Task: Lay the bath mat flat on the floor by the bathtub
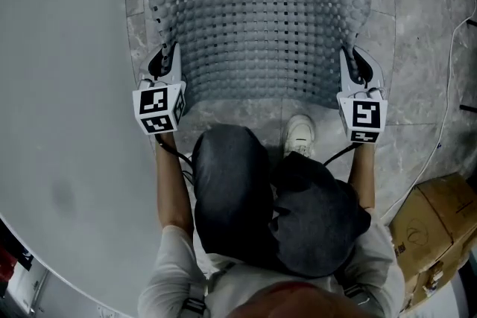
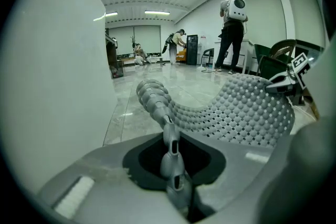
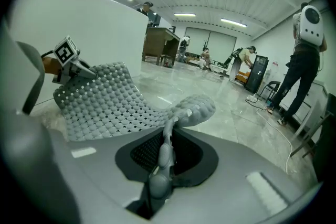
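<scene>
A grey perforated bath mat [image 1: 264, 33] with rows of bumps hangs stretched between my two grippers, above the marble floor [image 1: 417, 78] beside the white bathtub [image 1: 67, 86]. My left gripper [image 1: 165, 65] is shut on the mat's near left corner. My right gripper [image 1: 356, 67] is shut on its near right corner. The mat sags in the middle and its far corners curl up. In the left gripper view the mat's edge [image 2: 170, 136] runs pinched between the jaws. The right gripper view shows the mat's edge [image 3: 167, 149] clamped the same way.
The bathtub's curved wall [image 2: 47, 76] fills the left side. My shoe [image 1: 299, 134] stands just behind the mat's near edge. A white cable [image 1: 446, 97] trails over the floor at the right, near cardboard boxes [image 1: 436, 227]. People [image 2: 231, 29] stand in the background.
</scene>
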Tool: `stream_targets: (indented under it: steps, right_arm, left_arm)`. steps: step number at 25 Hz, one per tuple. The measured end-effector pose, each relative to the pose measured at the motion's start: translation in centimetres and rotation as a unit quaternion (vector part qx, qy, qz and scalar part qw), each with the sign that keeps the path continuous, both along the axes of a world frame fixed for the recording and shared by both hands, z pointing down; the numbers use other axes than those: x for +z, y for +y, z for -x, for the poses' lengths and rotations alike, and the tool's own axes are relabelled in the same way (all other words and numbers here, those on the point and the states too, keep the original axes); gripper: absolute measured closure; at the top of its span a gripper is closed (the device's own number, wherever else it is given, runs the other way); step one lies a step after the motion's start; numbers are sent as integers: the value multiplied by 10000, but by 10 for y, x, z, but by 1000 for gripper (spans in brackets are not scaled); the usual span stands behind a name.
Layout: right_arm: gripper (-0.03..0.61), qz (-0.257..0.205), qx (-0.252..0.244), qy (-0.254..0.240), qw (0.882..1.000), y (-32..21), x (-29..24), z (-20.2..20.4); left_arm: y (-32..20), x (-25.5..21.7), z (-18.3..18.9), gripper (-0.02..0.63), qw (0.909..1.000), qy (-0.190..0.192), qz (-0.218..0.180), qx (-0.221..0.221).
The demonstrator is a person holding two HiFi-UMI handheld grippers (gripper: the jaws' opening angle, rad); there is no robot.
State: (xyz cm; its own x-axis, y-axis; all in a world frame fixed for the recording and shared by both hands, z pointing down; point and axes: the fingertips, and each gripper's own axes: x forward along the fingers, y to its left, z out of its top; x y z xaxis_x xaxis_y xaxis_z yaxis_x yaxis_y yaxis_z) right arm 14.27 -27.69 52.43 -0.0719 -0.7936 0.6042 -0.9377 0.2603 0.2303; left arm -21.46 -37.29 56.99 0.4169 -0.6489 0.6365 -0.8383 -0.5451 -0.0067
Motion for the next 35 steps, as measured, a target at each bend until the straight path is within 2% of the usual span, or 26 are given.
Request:
stream_targets:
  steps: [11,19,29,35]
  right_arm:
    - [526,282,243,241,9990,-7,40,-23]
    - [503,495,408,613,9961,-6,63,-38]
    - [476,535,459,1090,9915,-5,76,-48]
    - [454,565,569,1017,9916,-3,80,-53]
  left_arm:
    - [-8,21,2,560,9994,-343,-34,6]
    - [-9,40,10,560,9983,-581,40,6]
    - [-11,46,11,560,9983,-570,60,-68]
    - [-12,48,13,560,9983,-568,60,-94]
